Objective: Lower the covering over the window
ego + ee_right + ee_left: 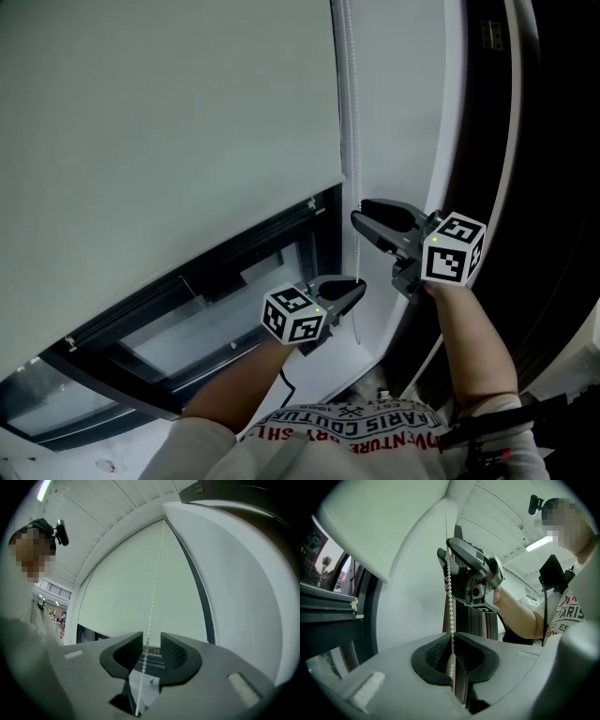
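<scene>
Blind (169, 122) half-down; left claw (451, 656) level, pinching chain (450, 588); right claw (361, 214) higher, agape.

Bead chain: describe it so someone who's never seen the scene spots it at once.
Start at the large pale roller blind over the dark-framed window. Along its right edge hangs a thin white beaded chain, running down through the open right gripper into the shut left gripper. Unlike the flat blind and dark frame, it is a string of tiny round beads.
</scene>
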The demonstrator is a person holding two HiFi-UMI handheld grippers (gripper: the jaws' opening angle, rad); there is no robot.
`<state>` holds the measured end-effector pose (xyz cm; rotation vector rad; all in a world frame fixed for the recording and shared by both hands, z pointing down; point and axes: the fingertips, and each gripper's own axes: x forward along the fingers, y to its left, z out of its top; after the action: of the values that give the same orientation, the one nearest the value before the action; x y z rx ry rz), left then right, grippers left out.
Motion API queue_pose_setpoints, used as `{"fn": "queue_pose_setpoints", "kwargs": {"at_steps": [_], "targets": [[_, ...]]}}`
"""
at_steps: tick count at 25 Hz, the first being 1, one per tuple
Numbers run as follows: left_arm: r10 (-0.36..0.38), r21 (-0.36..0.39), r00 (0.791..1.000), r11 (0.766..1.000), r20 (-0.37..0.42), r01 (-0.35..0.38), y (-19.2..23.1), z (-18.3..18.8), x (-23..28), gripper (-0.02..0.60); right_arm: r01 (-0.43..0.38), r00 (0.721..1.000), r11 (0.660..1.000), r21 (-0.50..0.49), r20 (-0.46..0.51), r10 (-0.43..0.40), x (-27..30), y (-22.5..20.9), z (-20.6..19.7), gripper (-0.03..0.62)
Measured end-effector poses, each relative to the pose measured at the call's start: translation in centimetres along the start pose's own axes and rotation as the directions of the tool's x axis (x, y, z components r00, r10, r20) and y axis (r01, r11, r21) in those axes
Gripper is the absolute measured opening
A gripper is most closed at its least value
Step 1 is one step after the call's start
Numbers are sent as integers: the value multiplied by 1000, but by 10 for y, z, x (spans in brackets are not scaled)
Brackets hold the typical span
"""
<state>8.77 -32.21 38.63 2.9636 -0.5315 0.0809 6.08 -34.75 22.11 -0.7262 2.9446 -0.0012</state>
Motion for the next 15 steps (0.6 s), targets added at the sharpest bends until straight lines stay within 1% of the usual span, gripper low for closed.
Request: {"fn": "queue_pose_setpoints", "kwargs": {"at_steps": [1, 2, 3, 7, 10, 12, 15], "targets": [[-3, -2, 1000, 1000, 1, 3, -1, 1, 1, 17, 3, 1000, 1000, 14, 21, -3, 1, 0, 6, 98], [-5, -4, 1000, 1000, 4, 5, -2, 1, 1, 18, 8, 999, 1000, 19, 34, -8, 2, 0, 11, 54], [-5, -5, 1000, 1000, 7, 5, -2, 2, 2, 18, 13, 999, 1000, 17, 37, -13, 3, 0, 13, 29], [7, -7, 1000, 1000, 26, -7, 1, 1, 0, 18, 15, 1000, 1000, 1, 27, -15, 5, 1, 11, 25], [14, -10, 999, 1000, 39, -14, 3, 1, 0, 17, 14, 999, 999, 33, 41, -15, 3, 0, 11, 14], [17, -3, 1000, 1000, 26, -17, 3, -2, 1, 17, 22, 999, 999, 36, 38, -24, 1, -1, 9, 12], [28, 8, 999, 1000, -27, -28, 2, -19, 7, 18, 42, 999, 999, 12, -13, -42, 0, -2, -8, 11]]}}
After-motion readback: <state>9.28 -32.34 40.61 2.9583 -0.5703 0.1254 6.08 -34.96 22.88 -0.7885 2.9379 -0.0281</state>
